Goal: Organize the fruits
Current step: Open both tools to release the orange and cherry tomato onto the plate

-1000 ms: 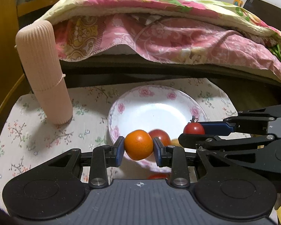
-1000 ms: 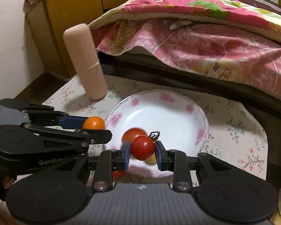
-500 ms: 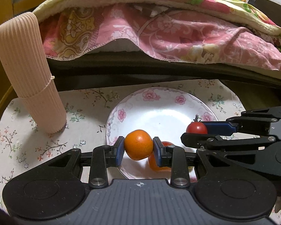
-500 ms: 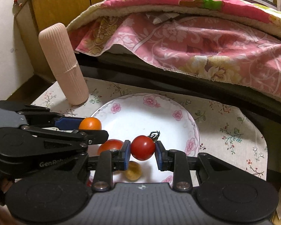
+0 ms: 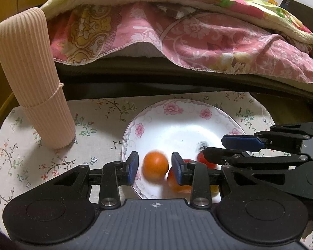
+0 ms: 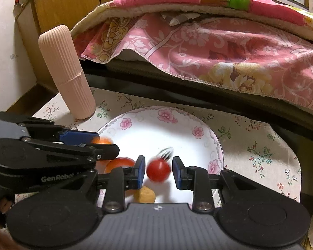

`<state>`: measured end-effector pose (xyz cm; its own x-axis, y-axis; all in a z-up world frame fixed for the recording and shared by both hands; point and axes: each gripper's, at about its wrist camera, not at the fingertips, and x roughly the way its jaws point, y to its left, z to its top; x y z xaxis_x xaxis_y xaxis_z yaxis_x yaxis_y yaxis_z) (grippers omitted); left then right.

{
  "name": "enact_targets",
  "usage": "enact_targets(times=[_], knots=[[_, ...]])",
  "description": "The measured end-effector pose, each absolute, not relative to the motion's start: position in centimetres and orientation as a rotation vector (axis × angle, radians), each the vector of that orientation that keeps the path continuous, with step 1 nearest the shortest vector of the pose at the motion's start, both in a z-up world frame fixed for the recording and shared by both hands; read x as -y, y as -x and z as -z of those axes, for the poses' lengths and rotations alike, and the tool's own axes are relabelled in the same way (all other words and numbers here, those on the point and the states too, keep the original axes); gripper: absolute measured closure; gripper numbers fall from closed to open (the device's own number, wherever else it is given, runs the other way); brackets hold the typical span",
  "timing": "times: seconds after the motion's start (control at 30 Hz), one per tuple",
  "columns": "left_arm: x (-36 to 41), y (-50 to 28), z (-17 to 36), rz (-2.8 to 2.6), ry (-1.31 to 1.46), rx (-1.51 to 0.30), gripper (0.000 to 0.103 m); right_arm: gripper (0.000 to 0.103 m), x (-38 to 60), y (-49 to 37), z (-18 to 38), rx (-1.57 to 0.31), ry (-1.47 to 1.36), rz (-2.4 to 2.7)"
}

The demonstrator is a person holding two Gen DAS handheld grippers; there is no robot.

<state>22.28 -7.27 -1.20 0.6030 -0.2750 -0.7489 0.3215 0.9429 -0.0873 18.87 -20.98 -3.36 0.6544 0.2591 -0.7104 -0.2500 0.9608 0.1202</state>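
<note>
A white plate with pink flowers (image 5: 177, 125) (image 6: 167, 131) lies on the flowered cloth. My left gripper (image 5: 155, 167) is open over its near rim, and a blurred orange tangerine (image 5: 155, 167) is between the pads, free of them. My right gripper (image 6: 158, 169) is open, and a blurred red tomato with a stem (image 6: 158, 170) is between its pads, free of them. A larger red tomato (image 6: 120, 164) and a small yellow fruit (image 6: 144, 194) lie in the plate near its front. The right gripper's fingers (image 5: 242, 142) reach in from the right in the left wrist view.
A tall ribbed pink cylinder (image 5: 33, 79) (image 6: 66, 73) stands on the cloth left of the plate. A bed with a pink floral quilt (image 5: 198, 31) overhangs the table's far edge. A wooden cabinet (image 6: 62, 6) is at the back left.
Both grippers have opened. The tangerine and the stemmed tomato have come loose from the pads and are blurred with motion over the plate. Both grippers moved forward over the plate.
</note>
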Motion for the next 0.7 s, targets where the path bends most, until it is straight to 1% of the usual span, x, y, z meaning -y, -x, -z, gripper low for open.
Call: enact_targets(times=[0.13, 0.2, 0.37, 0.5, 0.7], knots=[[7.3, -22.2, 1.1, 0.349, -0.055, -0.852, 0.059, 0.073, 21.1, -18.9, 3.3, -0.807, -0.015, -0.285], [7.3, -22.1, 0.9, 0.351, -0.05, -0.843, 0.056, 0.073, 21.1, -18.9, 3.3, -0.802, -0.013, -0.276], [7.4, -21.5, -0.2, 0.36, -0.048, -0.818, 0.053, 0.073, 21.6, -18.9, 2.8, -0.794, -0.031, -0.26], [7.3, -20.9, -1.1, 0.356, -0.05, -0.797, 0.048, 0.073, 21.7, -18.5, 2.3, -0.779, -0.035, -0.252], [7.2, -20.0, -2.4, 0.352, -0.053, -0.773, 0.046, 0.073, 21.8, -17.6, 0.9, -0.748, -0.041, -0.252]])
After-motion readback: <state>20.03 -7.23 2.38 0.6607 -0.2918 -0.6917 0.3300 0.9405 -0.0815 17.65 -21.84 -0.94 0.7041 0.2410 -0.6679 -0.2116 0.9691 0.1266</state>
